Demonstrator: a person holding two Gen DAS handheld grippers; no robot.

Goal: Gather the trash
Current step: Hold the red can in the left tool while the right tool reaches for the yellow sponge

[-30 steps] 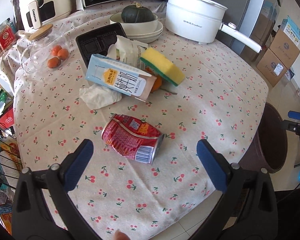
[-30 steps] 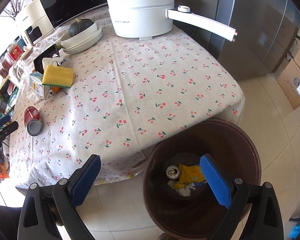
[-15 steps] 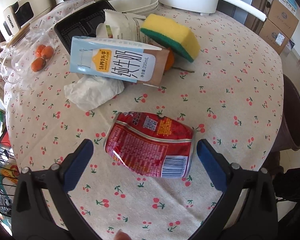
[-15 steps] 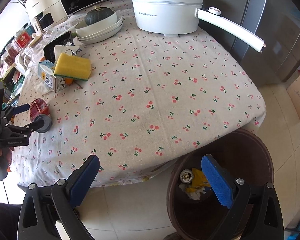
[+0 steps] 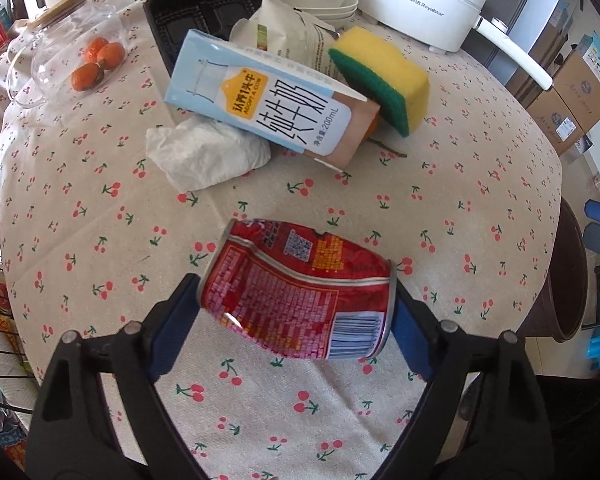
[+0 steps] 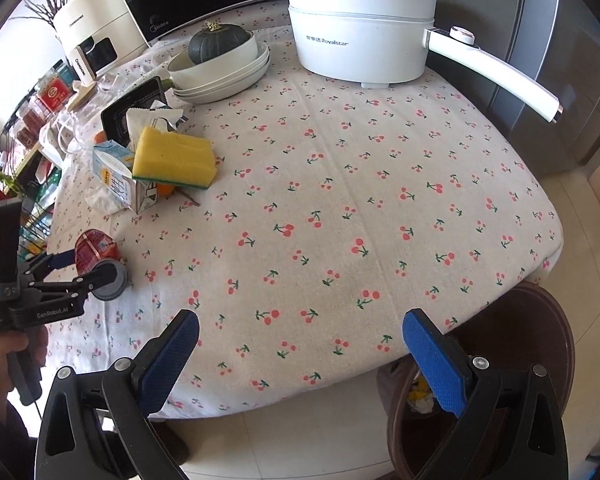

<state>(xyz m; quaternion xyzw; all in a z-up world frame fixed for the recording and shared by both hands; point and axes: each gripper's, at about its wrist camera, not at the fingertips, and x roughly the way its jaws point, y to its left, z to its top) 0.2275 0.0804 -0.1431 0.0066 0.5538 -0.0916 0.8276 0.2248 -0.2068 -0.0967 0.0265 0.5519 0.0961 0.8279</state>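
A dented red can point(image 5: 300, 292) lies on its side on the cherry-print tablecloth point(image 5: 440, 184). My left gripper point(image 5: 296, 294) straddles it lengthwise. Its jaws are closing, and the blue pads point(image 5: 172, 332) touch both ends of the can. From the right wrist view, the left gripper point(image 6: 88, 268) and the can point(image 6: 94, 246) sit at the table's left edge, with a hand below them. My right gripper point(image 6: 300, 332) hangs open over the table's near edge, with nothing between its fingers. Beside it stands a brown bin point(image 6: 540, 320) with trash inside.
Behind the can lie a crumpled tissue point(image 5: 208, 152), a blue milk carton point(image 5: 268, 100), a yellow-green sponge point(image 5: 380, 76), a white wrapper point(image 5: 284, 28) and a black tray point(image 5: 204, 8). A white pot point(image 6: 364, 32), stacked bowls with a squash point(image 6: 220, 64) and a glass jar point(image 5: 72, 52) stand farther back.
My left gripper came down over the can and its jaws narrowed until the pads met its ends. My right gripper slid from over the bin to over the table's edge.
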